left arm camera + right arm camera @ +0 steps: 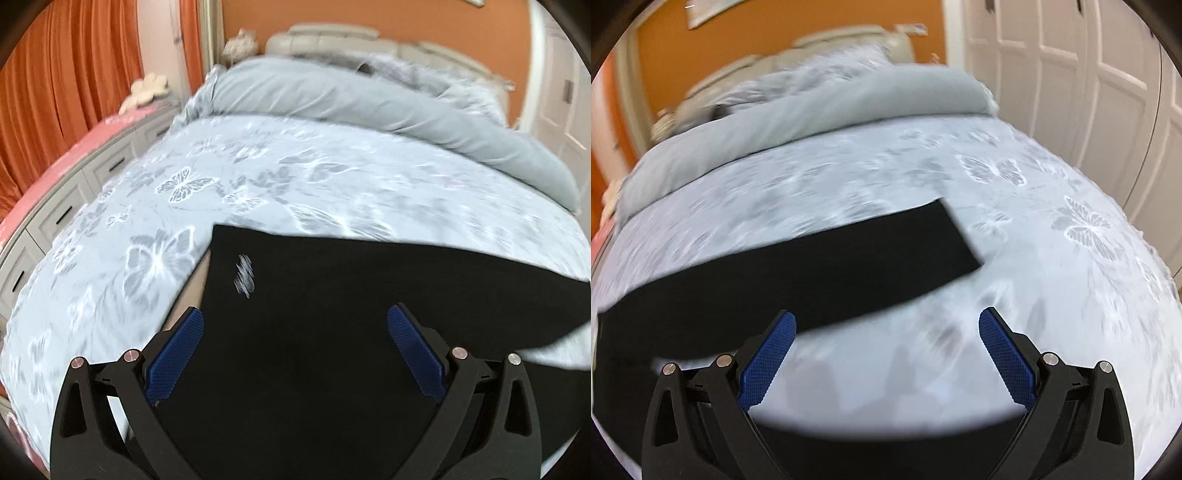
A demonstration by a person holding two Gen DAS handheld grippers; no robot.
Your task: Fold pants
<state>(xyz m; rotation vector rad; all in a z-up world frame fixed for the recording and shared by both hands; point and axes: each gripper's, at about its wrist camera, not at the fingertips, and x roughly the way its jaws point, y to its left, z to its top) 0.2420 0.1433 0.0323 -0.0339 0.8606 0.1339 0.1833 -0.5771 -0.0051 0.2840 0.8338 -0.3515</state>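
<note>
Pants [332, 314] lie flat on the bed [258, 177], ready for folding; both grippers [295, 325] [886, 325] hover wide, holding nothing.

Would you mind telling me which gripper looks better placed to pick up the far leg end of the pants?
Right gripper, probably: the leg end of the pants lies just ahead of its open jaws.
</note>
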